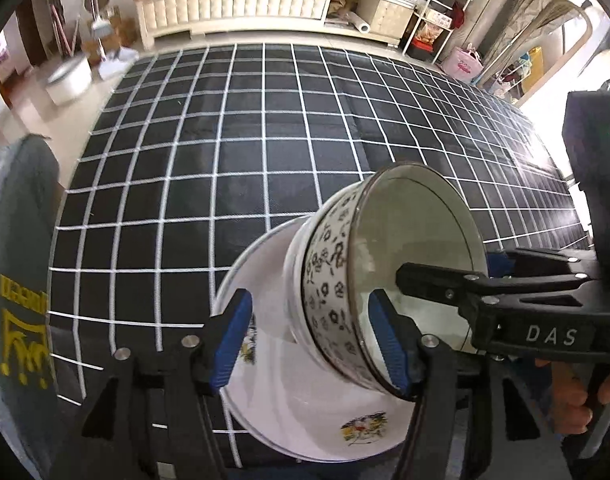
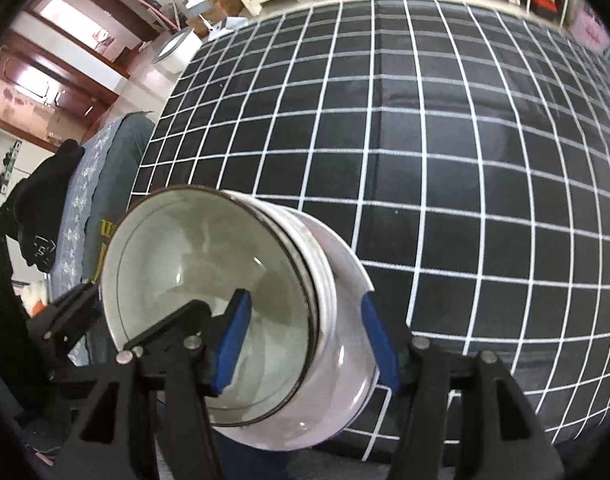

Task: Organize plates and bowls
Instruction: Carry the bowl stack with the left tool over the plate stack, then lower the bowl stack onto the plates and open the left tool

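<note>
The plate (image 1: pixel 345 432) lies partly hidden behind the stacked bowls (image 1: pixel 337 280)

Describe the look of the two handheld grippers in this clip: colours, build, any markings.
Both are black plastic frames with silver rivets and ribbed blue finger pads. The left gripper shows its two pads; the right gripper looks the same and, in the left view, bears white letters "DAS" on its body, with a green light above.

The checked cloth (image 1: pixel 233 168) beyond lies bare and passable; only the stacked bowls (image 1: pixel 345 280) on the plate (image 1: pixel 305 420) block the near edge
</note>
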The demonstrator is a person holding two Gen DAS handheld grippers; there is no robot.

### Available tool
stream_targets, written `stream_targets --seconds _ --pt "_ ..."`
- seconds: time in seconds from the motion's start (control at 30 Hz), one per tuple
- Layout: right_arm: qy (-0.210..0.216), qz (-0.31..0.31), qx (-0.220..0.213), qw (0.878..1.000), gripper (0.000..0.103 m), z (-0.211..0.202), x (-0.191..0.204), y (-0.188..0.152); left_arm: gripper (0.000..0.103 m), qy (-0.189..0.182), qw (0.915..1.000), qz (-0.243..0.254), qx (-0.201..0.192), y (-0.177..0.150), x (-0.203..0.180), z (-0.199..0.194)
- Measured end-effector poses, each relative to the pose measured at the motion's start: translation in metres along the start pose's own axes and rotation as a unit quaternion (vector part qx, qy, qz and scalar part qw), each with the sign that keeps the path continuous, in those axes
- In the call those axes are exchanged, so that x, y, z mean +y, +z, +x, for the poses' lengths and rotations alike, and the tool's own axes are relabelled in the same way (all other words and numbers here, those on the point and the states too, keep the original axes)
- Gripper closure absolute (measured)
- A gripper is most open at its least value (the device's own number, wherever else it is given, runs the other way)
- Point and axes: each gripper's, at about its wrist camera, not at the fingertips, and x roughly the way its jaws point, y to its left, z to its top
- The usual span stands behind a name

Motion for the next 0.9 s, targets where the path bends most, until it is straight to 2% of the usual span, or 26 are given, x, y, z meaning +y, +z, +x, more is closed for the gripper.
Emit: stream_targets --seconds 0.17,0.27,0.4,0.6,0.73,0.9 --pt "-0.026 -0.031 -0.026 0.999 0.039 -0.008 0.007 -0.003 0.045 0.022 0.9996 0.005 -0.017 -0.005 -0.006 -0.009" --pt "-0.039 -0.047 -0.042 0.997 0.039 -0.014 0.011 -0.005 0.044 0.023 0.9995 0.004 -0.023 -0.006 -0.006 -0.013" --pt "-0.042 -0.048 -0.052 0.997 0.039 -0.016 0.012 -0.006 0.044 0.015 0.9994 -0.015 -0.027 -0.008 0.004 -0.017" --pt "-0.036 -0.044 -0.068 0.996 0.039 -0.028 0.013 -0.009 0.044 0.024 0.9982 -0.023 -0.050 -0.008 0.012 -0.032" --pt "-0.044 -0.067 -0.083 0.993 0.039 -0.040 0.022 -0.013 0.044 0.040 0.9963 -0.023 -0.072 -0.008 0.014 -0.049" --pt "-0.046 -0.087 -0.102 0.990 0.039 -0.054 0.027 -0.021 0.044 0.044 0.9941 -0.015 -0.098 -0.014 0.006 -0.074"
